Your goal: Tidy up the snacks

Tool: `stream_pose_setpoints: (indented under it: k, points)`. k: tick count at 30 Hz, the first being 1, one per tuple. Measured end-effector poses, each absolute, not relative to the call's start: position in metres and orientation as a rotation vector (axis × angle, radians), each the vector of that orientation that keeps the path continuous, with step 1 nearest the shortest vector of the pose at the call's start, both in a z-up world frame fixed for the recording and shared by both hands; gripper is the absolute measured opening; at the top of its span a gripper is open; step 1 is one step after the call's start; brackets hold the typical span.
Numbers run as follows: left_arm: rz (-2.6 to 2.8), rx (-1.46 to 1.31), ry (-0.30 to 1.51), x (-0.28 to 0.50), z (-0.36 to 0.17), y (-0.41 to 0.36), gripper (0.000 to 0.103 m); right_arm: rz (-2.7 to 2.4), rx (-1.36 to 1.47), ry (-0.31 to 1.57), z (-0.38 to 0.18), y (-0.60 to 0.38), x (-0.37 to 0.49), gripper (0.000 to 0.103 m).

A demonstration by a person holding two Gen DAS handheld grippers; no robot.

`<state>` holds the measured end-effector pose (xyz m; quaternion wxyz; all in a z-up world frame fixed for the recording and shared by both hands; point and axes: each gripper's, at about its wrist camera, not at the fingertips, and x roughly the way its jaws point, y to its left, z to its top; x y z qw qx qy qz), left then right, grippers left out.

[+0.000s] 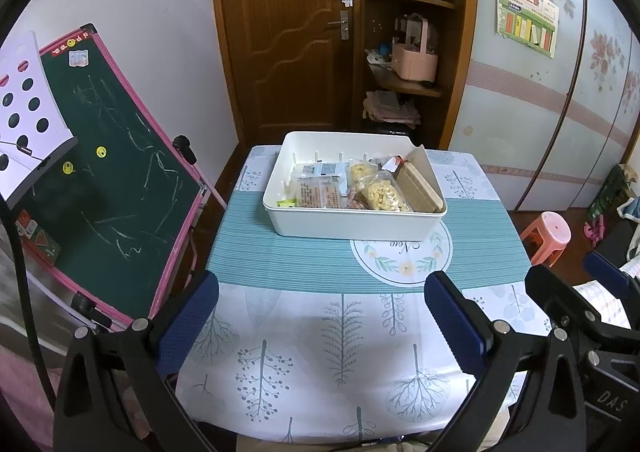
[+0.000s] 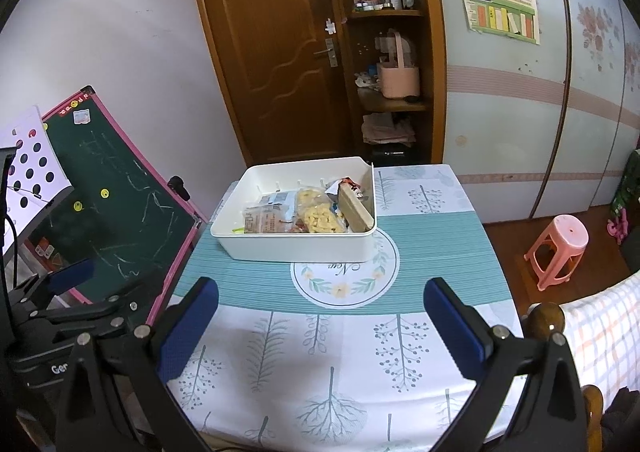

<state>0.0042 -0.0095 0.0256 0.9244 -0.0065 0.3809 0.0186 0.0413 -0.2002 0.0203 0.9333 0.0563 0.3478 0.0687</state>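
**Snack bin loaded; both tools idle at the near edge**

Left wrist view:
- Your left hand-held gripper [image 1: 322, 326]: fingers spread wide, nothing between them, held over the near part of the worktop [image 1: 280, 260].
- White bin [image 1: 352, 217]: far centre of the worktop, on the teal band.
- Snacks [image 1: 348, 187]: wrapped packets lying flat inside the bin; a tan divider [image 1: 420, 183] leans against its right wall.
- Your right hand-held gripper [image 1: 560, 284]: at the near right edge of the frame.

Right wrist view:
- Right hand-held gripper [image 2: 322, 326]: spread, empty, well apart from the bin [image 2: 300, 248].
- Packets [image 2: 296, 213]: all inside; none on the cloth.

Judgement: the step looks like sorting inside the bin, or the task is nearly done. Your next move calls for a reach to the far centre.
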Motion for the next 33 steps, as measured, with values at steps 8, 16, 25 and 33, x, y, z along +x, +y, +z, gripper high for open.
stream_pose_setpoints:
  k: [8,16,25,33]
  points:
    - [0.041,-0.009,0.795,0.004,0.023,-0.009,0.102,0.136,0.116,0.718,0.018,-0.202,0.042,0.103]
    - [0.041,-0.004,0.808,0.007,0.02,-0.012,0.102,0.132,0.117,0.727,0.014,-0.204,0.044,0.103]
    - [0.042,-0.004,0.809,0.007,0.02,-0.012,0.102,0.128,0.118,0.731,0.011,-0.206,0.045,0.103]
    - [0.043,-0.002,0.811,0.007,0.02,-0.013,0.102,0.127,0.12,0.733,0.01,-0.208,0.046,0.103]
